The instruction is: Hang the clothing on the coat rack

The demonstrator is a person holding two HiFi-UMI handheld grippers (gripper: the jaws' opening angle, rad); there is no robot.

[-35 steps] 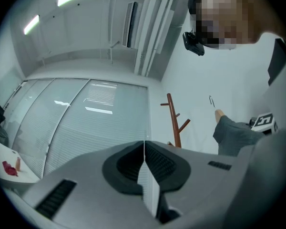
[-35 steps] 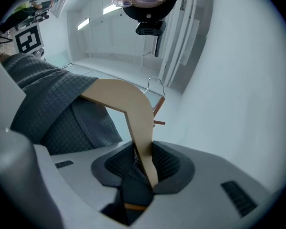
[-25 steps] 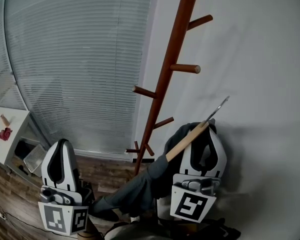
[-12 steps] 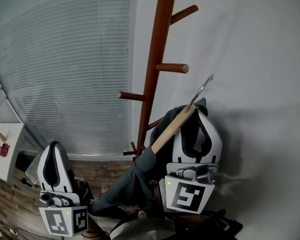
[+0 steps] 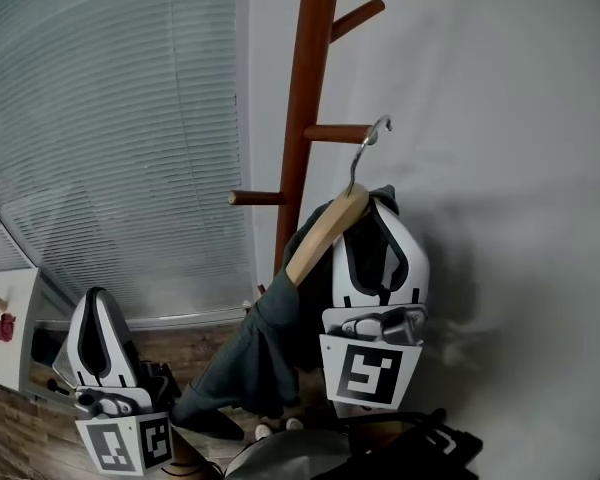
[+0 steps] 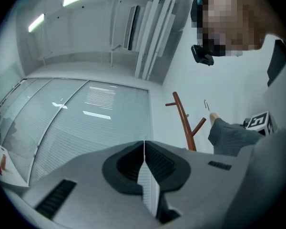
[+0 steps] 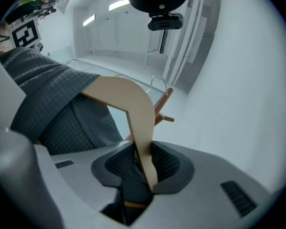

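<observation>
A brown wooden coat rack (image 5: 300, 118) stands against the white wall, with pegs pointing left and right. My right gripper (image 5: 372, 208) is shut on one arm of a pale wooden hanger (image 5: 325, 230) that carries a dark grey garment (image 5: 250, 353). The hanger's metal hook (image 5: 368, 148) sits right at the tip of the right-pointing peg (image 5: 340, 133); whether it rests on it I cannot tell. In the right gripper view the hanger (image 7: 133, 109) runs between the pads, the garment (image 7: 52, 99) draped left. My left gripper (image 5: 95, 318) hangs low at the left, shut and empty (image 6: 144, 168).
Window blinds (image 5: 110, 138) fill the left side. A white shelf unit (image 5: 10, 318) with small items stands at the far left. Wooden floor (image 5: 195, 343) shows below, and a dark object (image 5: 420, 448) lies near the bottom right. Another rack peg (image 5: 255, 198) points left at mid height.
My right gripper has lifted the hanger and garment up and left, bringing the hook from well below the peg up to the peg's tip. The left gripper dropped slightly lower in view.
</observation>
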